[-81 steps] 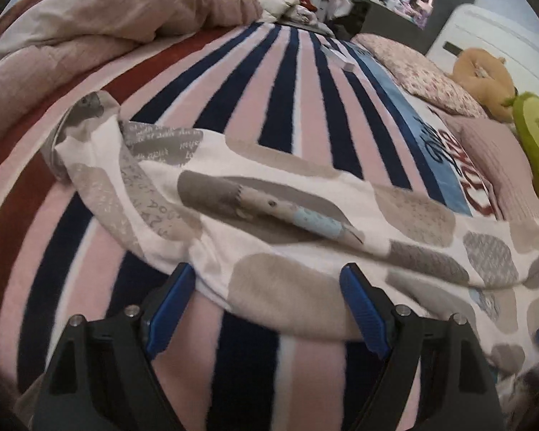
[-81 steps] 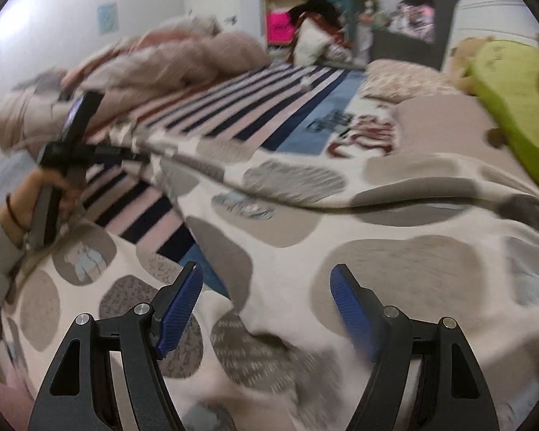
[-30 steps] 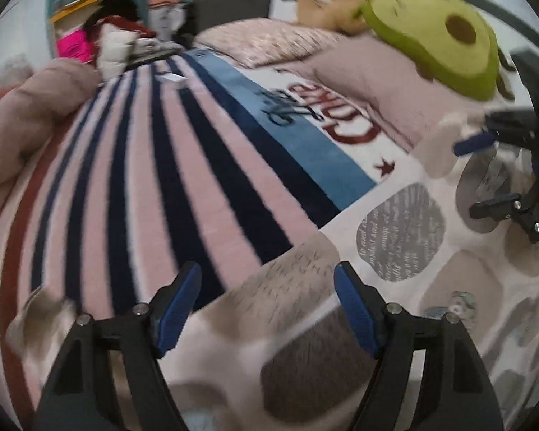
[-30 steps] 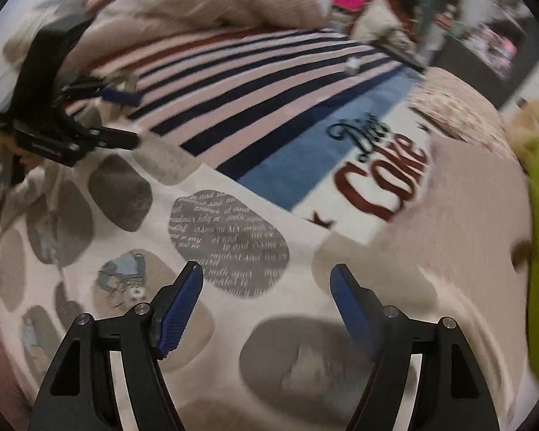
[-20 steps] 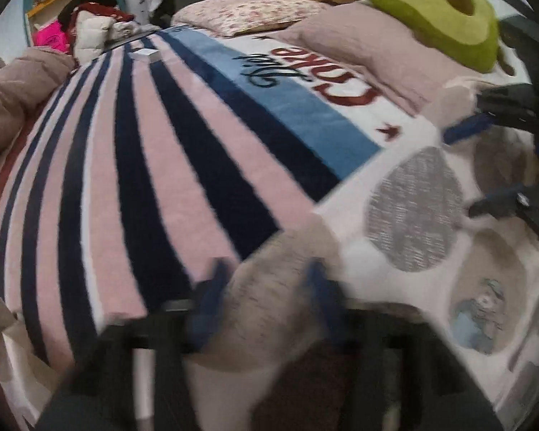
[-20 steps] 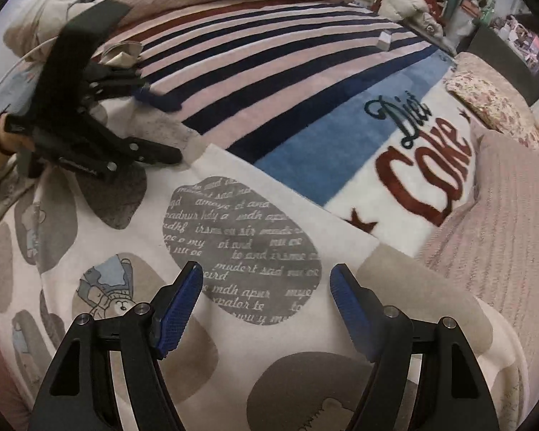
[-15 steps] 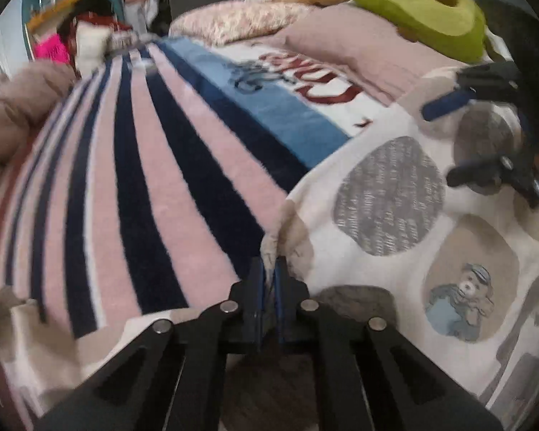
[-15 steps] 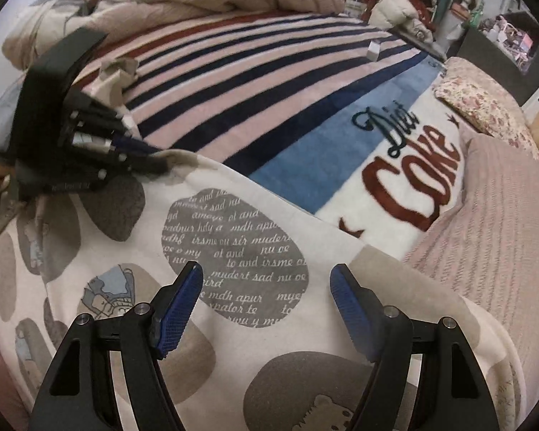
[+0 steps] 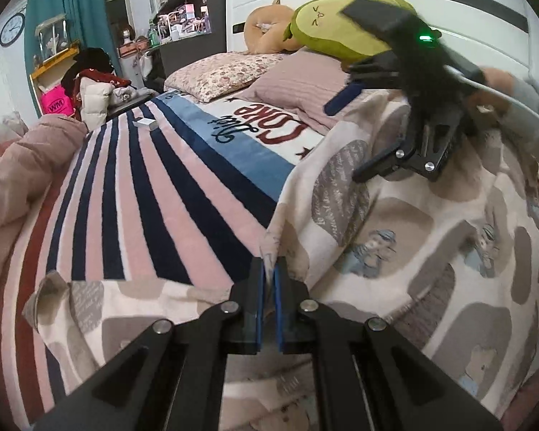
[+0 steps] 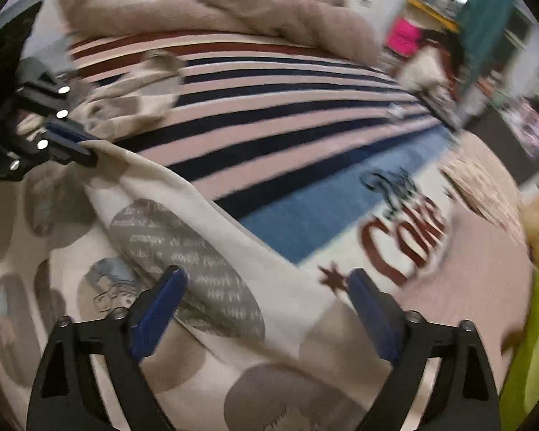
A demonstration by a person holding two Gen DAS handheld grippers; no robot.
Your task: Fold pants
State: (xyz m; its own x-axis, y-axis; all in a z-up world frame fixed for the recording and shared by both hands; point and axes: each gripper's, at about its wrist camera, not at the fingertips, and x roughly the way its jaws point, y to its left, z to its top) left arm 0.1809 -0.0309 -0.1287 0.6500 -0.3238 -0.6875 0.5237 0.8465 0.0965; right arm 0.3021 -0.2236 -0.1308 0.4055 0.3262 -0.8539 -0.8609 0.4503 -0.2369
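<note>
Cream cotton pants with grey blotches [image 9: 395,222]: edge newly pinched.
We see left gripper [image 9: 268,280] now clamped on fabric; right gripper [image 10: 266,301] opening, nothing gripped — fold can start.

The scene is viewed from behind each pair of tongs, angled down along the fingers and close over the bed. From the left gripper [image 9: 267,280], the headboard end is faced, with the right gripper [image 9: 345,136] seen ahead to the right. From the right gripper [image 10: 266,298], the striped blanket [image 10: 269,125] is faced. Both views share the pants [image 9: 395,215] and blanket.
</note>
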